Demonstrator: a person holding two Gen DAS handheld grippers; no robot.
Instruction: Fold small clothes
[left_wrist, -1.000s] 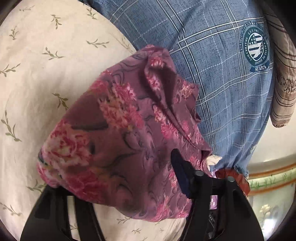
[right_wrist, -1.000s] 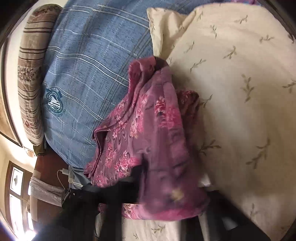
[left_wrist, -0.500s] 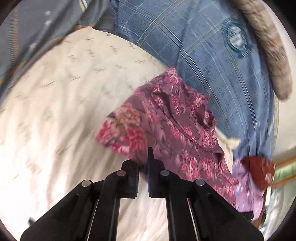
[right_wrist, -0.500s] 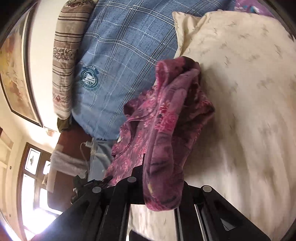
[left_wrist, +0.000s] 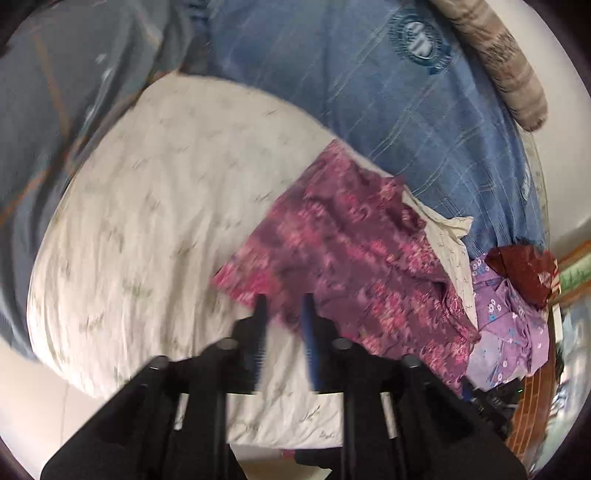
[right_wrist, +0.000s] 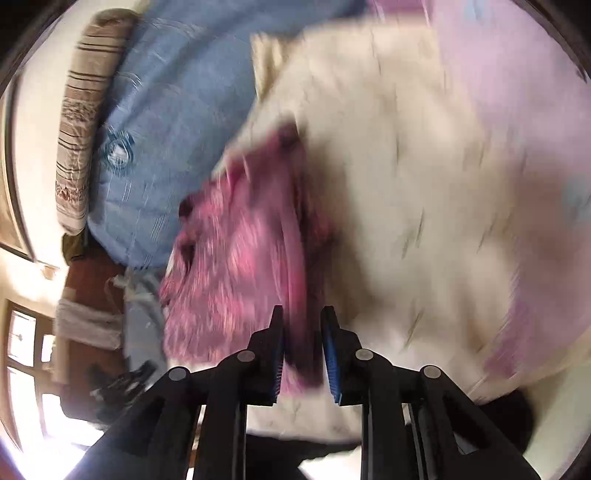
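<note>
A small purple garment with pink flowers lies spread on a cream leaf-print pillow. My left gripper is open and empty, its tips just at the garment's near edge. In the blurred right wrist view the same garment lies in a heap, and a fold of its edge runs between the fingers of my right gripper, which stands slightly open around it.
A blue checked pillow with a round badge lies behind the cream one. A striped bolster lies at the far right. A lilac flowered cloth and a dark red cloth lie beside the garment. A window shows at left.
Both grippers held the garment up a second ago. The left has let go and pulled back; the garment now lies flatter on the pillow. The right jaws have parted.
</note>
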